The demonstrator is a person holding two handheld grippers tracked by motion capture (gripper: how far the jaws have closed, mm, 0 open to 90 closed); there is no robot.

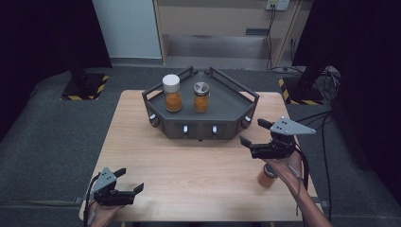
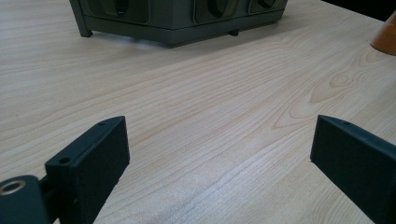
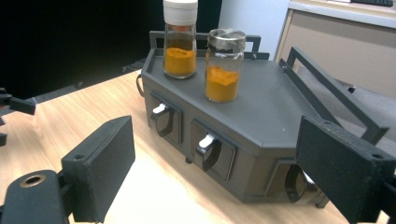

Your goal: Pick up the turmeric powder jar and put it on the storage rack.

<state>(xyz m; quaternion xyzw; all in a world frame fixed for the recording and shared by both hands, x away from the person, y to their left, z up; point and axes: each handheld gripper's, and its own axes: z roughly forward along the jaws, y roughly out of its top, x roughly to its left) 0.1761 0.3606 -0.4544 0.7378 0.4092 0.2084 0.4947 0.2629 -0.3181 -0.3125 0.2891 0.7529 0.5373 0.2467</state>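
Two glass jars [image 3: 205, 51] of orange powder on the angular grey tray [image 3: 280, 116] ahead of my right gripper [image 1: 257, 133], jaws spread, empty.

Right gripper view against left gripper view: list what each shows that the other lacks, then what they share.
Right gripper view: the white-capped jar and the metal-lidded jar, both holding orange powder, upright on top of the dark tray. Left gripper view: the edge of an orange jar on the table at far right. Shared: the wooden table, the tray's knobbed front, and open black jaws.
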